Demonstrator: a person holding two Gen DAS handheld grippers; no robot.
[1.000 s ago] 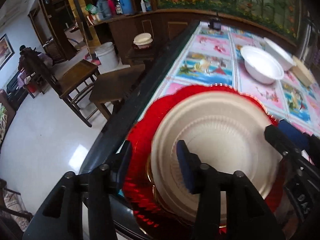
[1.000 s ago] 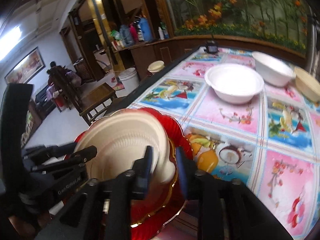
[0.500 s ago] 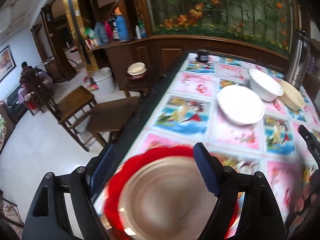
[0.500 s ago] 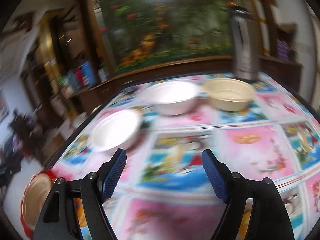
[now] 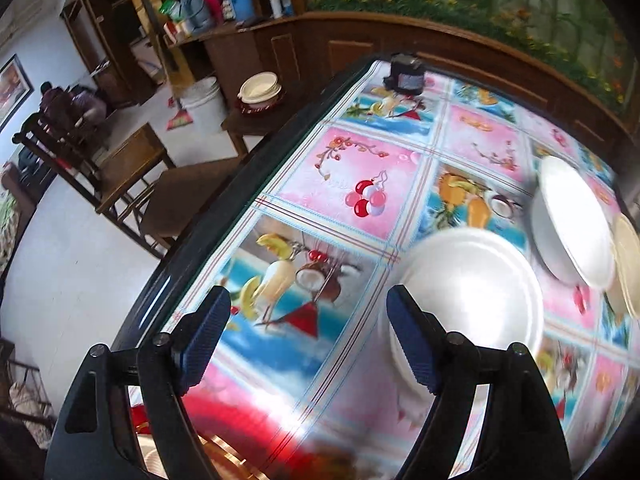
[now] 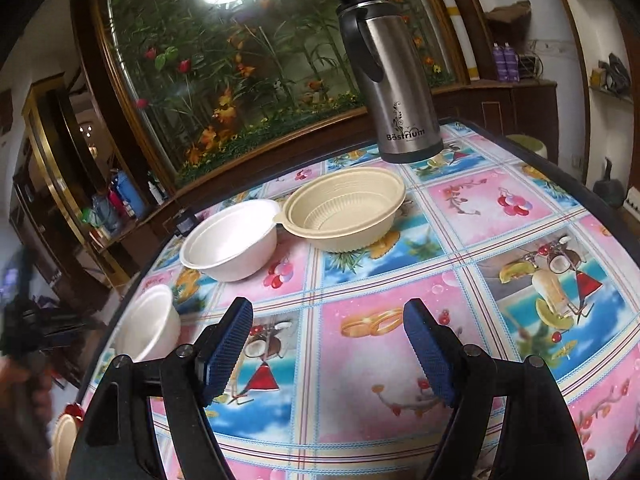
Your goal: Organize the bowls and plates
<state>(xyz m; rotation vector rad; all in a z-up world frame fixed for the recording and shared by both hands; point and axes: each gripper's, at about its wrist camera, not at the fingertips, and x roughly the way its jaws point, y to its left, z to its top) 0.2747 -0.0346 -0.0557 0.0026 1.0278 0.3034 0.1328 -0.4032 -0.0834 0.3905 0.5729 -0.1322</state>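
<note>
My left gripper (image 5: 308,340) is open and empty above the patterned tablecloth (image 5: 348,196). A white bowl (image 5: 468,292) sits just right of its right finger. Beyond it lie a second white bowl (image 5: 572,220) and a beige bowl (image 5: 628,264) at the frame's edge. The red plate (image 5: 248,424) shows blurred at the bottom. My right gripper (image 6: 330,356) is also open and empty, over the cloth. Ahead of it stand a white bowl (image 6: 230,240) and a beige bowl (image 6: 344,212), touching at the rims. A smaller white bowl (image 6: 150,324) sits at the left, and a beige plate (image 6: 64,436) lower left.
A steel thermos jug (image 6: 392,80) stands behind the beige bowl. A small black object (image 5: 404,76) rests at the table's far end. The table's dark edge (image 5: 208,224) runs along the left, with wooden chairs (image 5: 132,160) and floor beyond. A person sits far left.
Both grippers let go of the beige plate on the red plate and opened wide. The left one moved along the table to the white bowl; the right one swung right toward the bowls.
</note>
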